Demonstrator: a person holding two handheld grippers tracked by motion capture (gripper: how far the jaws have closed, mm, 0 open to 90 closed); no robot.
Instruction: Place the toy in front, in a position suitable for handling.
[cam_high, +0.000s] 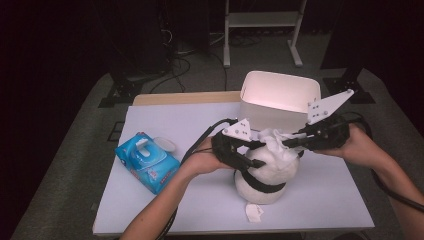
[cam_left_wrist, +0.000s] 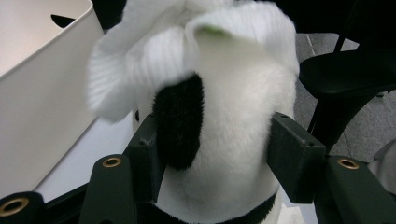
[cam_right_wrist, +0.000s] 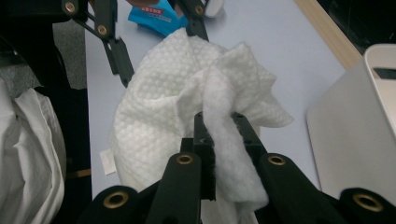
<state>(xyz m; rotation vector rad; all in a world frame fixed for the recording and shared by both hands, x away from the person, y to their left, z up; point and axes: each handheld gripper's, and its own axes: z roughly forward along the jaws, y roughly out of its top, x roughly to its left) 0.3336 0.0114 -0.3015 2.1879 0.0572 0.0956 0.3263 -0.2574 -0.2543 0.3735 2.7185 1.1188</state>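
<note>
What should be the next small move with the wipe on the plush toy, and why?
Probably drag the right gripper sideways across the toy's head. It is shut on a white wipe draped over the plush toy, and the left gripper clamps the toy between its pads, so it should stay steady while being rubbed.

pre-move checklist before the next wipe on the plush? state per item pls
1. Left gripper clamped on plush toy: ok, pads press both sides.
2. Right gripper pinching wet wipe: ok.
3. Wipe lying on the plush's top: ok.
4. Plush upright on table: ok.
5. White bin behind, apart from both grippers: ok.
6. Wipe pack lid: open, not ok if it should be shut.
</note>
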